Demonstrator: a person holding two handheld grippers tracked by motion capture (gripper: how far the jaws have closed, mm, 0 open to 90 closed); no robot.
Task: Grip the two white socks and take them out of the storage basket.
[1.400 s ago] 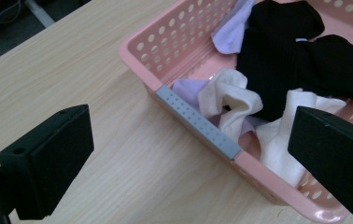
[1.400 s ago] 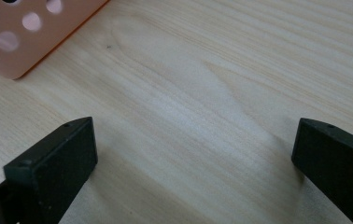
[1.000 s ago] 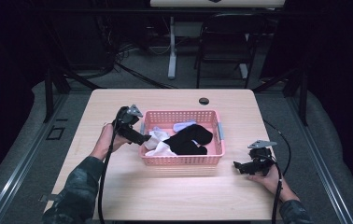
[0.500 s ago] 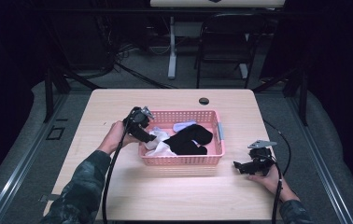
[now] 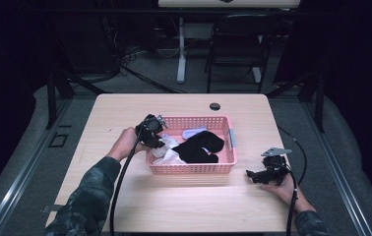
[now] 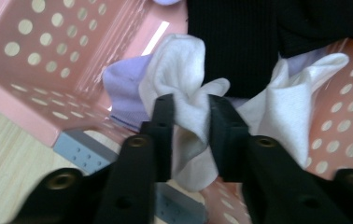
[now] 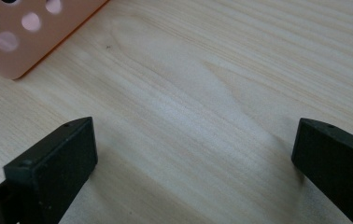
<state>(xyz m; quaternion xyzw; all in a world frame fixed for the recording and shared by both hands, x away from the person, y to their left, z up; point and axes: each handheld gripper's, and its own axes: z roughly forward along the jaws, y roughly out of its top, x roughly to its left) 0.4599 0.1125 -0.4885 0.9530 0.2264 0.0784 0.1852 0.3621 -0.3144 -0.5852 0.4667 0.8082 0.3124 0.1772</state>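
I see my left gripper (image 6: pixel 186 135) down in the pink basket (image 5: pixel 223 169); its jaws have just been closing, and now they pinch a white sock (image 6: pixel 188 93) between them; the sock is soft and a bit fuzzy, and it bunches into folds where the jaws squeeze it; it sits at the left end of the basket, near the corner; a pale purple sock (image 6: pixel 123 93) lies just beside it, touching it, and a black ribbed sock (image 6: pixel 240 37) lies behind them both; more white cloth (image 6: pixel 286 107) spreads to one side, but I can't tell if it is the same sock; the basket walls are full of round holes.

My right gripper (image 5: pixel 255 175) rests on the table, off to the right of the basket and apart from it; its jaws stand wide apart with only bare wood between them.

The table (image 5: pixel 125 113) is light wood with fine lines in it; a small dark round thing (image 5: pixel 215 106) sits near its far edge; the room around is dark, with a grey floor, a chair (image 5: pixel 235 44) and a white table leg (image 5: pixel 181 54) behind.
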